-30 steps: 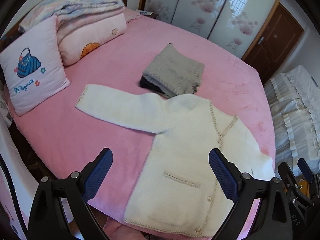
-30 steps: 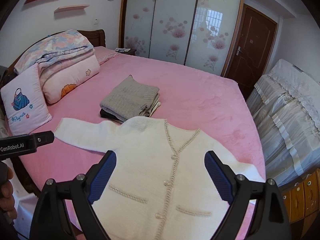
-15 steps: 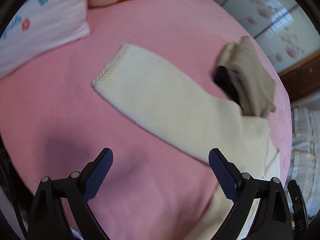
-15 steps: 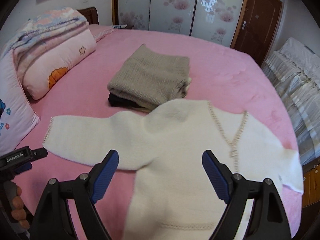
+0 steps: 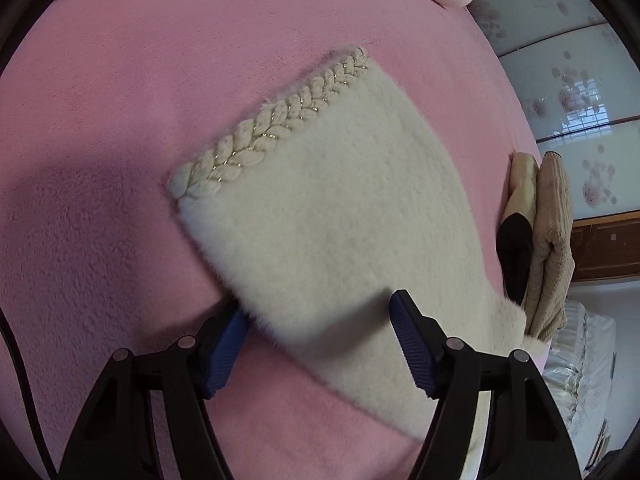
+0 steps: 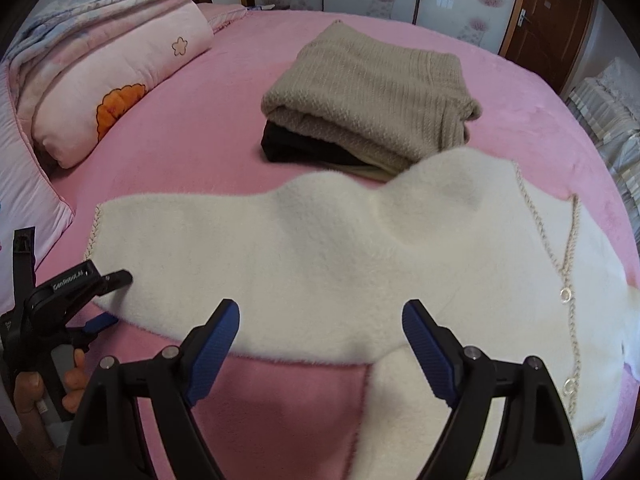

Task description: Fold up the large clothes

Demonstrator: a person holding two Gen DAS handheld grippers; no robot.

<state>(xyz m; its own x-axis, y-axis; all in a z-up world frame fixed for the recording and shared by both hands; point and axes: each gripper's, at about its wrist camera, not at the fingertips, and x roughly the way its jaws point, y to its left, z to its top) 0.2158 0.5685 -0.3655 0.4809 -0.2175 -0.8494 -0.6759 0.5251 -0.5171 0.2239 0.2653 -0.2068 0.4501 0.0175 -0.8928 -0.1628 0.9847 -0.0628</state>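
A cream knitted cardigan (image 6: 360,248) lies spread flat on the pink bed (image 6: 192,128), one sleeve stretched to the left. That sleeve (image 5: 340,200), with its braided cuff (image 5: 280,120), fills the left wrist view. My left gripper (image 5: 320,320) straddles the sleeve's near edge a little way from the cuff. Its jaws are closing, one finger above the fabric and one below, with a gap still showing. The left gripper (image 6: 114,300) also shows in the right wrist view. My right gripper (image 6: 320,320) hovers over the sleeve near the underarm, its jaws wide and closing slightly, gripping nothing.
A pile of folded clothes (image 6: 368,92), beige knit on top of black, sits just behind the cardigan's shoulder. Pillows and a folded quilt (image 6: 112,80) lie at the far left. A person's hand (image 6: 72,384) holds the left gripper. A covered piece of furniture (image 6: 608,100) stands to the right.
Both grippers have dropped from high over the bed down to the left sleeve. The left one has come to the sleeve's edge and its jaws have narrowed around it.
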